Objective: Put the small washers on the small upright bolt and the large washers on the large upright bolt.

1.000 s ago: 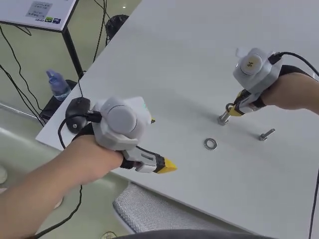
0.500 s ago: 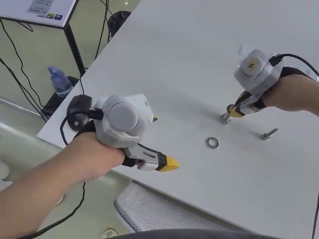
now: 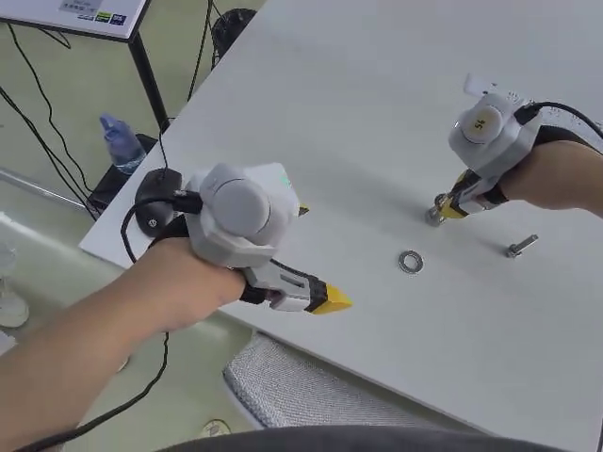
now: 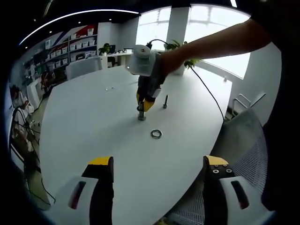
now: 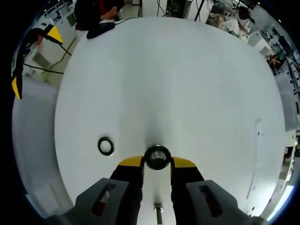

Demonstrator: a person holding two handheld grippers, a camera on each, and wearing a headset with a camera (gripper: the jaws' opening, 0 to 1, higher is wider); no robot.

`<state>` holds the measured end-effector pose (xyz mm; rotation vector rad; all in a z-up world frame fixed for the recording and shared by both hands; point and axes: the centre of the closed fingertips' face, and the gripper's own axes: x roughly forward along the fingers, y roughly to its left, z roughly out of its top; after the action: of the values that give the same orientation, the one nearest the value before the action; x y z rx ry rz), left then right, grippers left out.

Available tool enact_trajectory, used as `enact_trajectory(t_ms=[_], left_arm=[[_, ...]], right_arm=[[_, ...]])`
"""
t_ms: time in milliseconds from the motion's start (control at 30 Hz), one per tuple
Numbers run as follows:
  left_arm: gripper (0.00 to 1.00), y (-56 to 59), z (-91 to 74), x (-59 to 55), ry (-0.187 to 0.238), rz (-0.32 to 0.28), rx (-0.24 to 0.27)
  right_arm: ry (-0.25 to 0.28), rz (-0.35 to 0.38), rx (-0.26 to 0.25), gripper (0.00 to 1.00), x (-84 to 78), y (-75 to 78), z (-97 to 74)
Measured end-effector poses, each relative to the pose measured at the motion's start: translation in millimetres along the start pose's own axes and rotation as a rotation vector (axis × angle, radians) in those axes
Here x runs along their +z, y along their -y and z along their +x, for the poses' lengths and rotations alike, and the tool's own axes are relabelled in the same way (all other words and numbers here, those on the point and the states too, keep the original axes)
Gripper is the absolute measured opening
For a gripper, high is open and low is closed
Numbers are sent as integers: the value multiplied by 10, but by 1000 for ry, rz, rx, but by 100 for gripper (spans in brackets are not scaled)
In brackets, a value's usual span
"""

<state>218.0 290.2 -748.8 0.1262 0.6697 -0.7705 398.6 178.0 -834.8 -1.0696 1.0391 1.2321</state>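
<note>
My right gripper point(image 3: 446, 208) is shut on a large washer point(image 5: 157, 157), a dark ring between its yellow fingertips. It holds the ring at the top of the large upright bolt point(image 4: 141, 113). A second large washer point(image 3: 410, 262) lies flat on the white table point(image 3: 358, 113), just short of that bolt. The small bolt point(image 3: 520, 247) stands to the right of the large bolt. My left gripper point(image 3: 318, 256) hovers open and holding nothing at the table's near edge, well short of the loose washer point(image 4: 156, 134).
A grey mesh chair point(image 3: 292, 391) sits below the table's near edge. On the floor to the left are a water bottle point(image 3: 122, 143), cables and a stand leg point(image 3: 151, 75). The white tabletop stretches bare beyond the bolts.
The head camera has shifted, so everything sits a little further right. My right gripper stays at the large bolt with the washer. The left gripper has hardly moved.
</note>
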Motion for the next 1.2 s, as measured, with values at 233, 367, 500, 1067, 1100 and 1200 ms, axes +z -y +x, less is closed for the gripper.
enact_trajectory(t_ms=[233,367,500,1067,1100,1200], left_arm=[[84,13,-7,19,13,-11,7],[89,23,-11,24,14,-2,13],[92,21,-14,24,15,-9,17],[86,43,-20,-65,-13,-11,1],[86,46,-20,-69,-15,-12,0],[85,45,-20,-88,-22,-9,1]], right_arm=[[-3,1,7,22,-19,-13,88],[-6,1,7,22,-32,-14,139],[-10,6,10,22,-48,-9,211],[-26,14,28,23,-39,11,342],[-28,10,26,23,-41,11,342],[-34,-5,19,23,-46,-1,327]])
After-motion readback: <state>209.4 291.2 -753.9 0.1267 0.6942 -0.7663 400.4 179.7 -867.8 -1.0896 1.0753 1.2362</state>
